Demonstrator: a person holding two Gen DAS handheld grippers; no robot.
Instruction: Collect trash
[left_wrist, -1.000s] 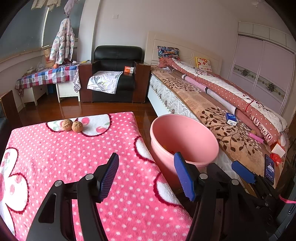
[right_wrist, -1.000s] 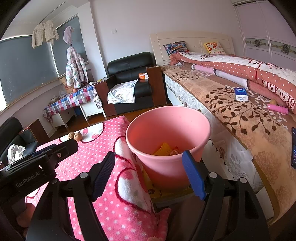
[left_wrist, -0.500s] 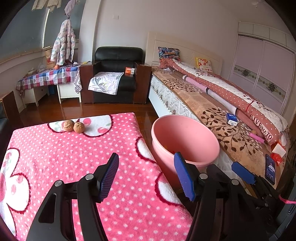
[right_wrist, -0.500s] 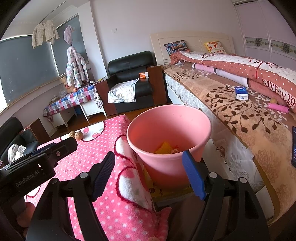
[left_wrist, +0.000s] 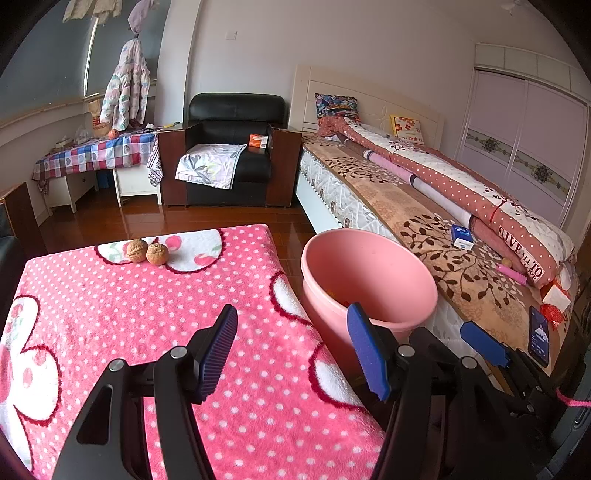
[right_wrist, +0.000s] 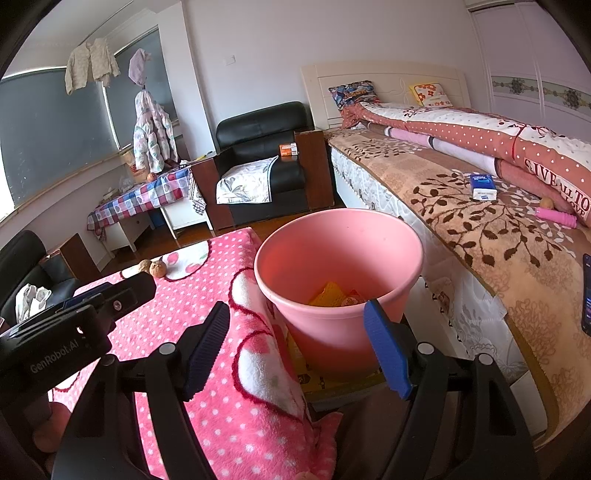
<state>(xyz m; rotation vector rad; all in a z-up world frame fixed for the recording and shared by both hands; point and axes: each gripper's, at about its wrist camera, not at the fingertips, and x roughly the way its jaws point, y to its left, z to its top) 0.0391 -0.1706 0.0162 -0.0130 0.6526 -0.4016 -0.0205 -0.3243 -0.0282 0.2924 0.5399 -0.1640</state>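
Note:
Two brown walnuts (left_wrist: 147, 252) lie side by side at the far edge of the pink polka-dot blanket (left_wrist: 110, 314); in the right wrist view the walnuts (right_wrist: 154, 267) show small beyond the left gripper's body. A pink bucket (left_wrist: 369, 280) stands on the floor between blanket and bed, with yellow and orange scraps (right_wrist: 334, 295) in its bottom. My left gripper (left_wrist: 291, 349) hangs open over the blanket's near right part, nothing between its blue pads. My right gripper (right_wrist: 295, 347) is open in front of the bucket (right_wrist: 338, 258), holding nothing.
A bed (left_wrist: 424, 206) with a rolled quilt runs along the right, carrying a blue-white box (left_wrist: 461, 237), a pink stick (left_wrist: 511, 274) and a phone (left_wrist: 538, 335). A black armchair (left_wrist: 229, 155) and a checked side table (left_wrist: 92, 155) stand at the back across wooden floor.

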